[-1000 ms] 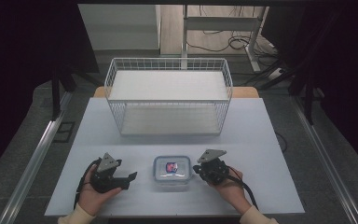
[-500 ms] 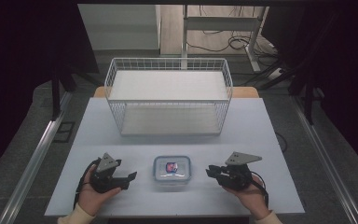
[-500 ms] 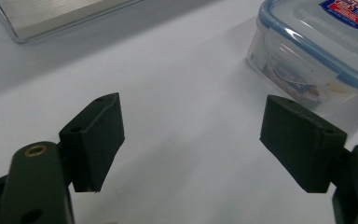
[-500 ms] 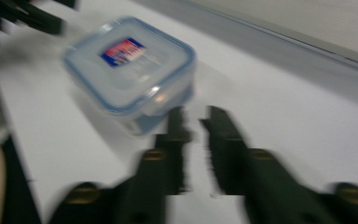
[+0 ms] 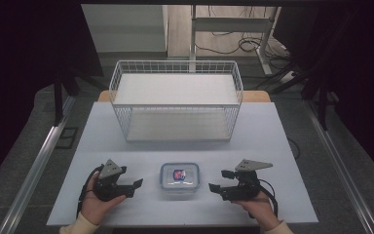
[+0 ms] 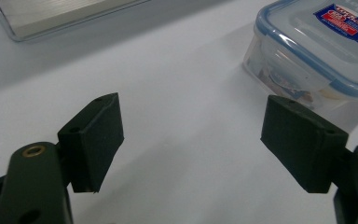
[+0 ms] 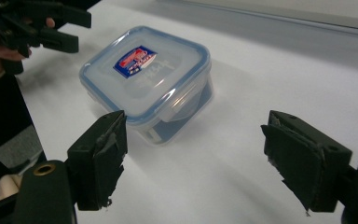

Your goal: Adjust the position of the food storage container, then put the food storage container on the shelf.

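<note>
- Plastic container (image 5: 179, 178), clear with a blue-rimmed lid and a red-blue label, sits flat on the white table (image 5: 272, 131) at the near edge, at 6 o'clock from the wire basket (image 5: 175, 100). Same spot as a second ago.
- Right gripper (image 5: 221, 179): a second ago its jaws were closed right against the container's right side. It now sits well apart from it, at the container's 3 o'clock, jaws pointing back toward it.
- Its jaws have just been opening and stand wide; nothing between them. In the right gripper view the container (image 7: 147, 79) lies ahead at about 11 o'clock, clear of both pads (image 7: 100, 156).
- Left gripper (image 5: 135, 186): unchanged from the earlier frames, at the container's 9 o'clock, near but not touching.
- Its jaws are spread wide and hold nothing. In the left gripper view the container (image 6: 317, 46) sits at 1 o'clock, beyond the right-hand pad (image 6: 303, 140); bare table between the pads.
- Basket empty-handed by both grippers; it stays at the far half of the table.
</note>
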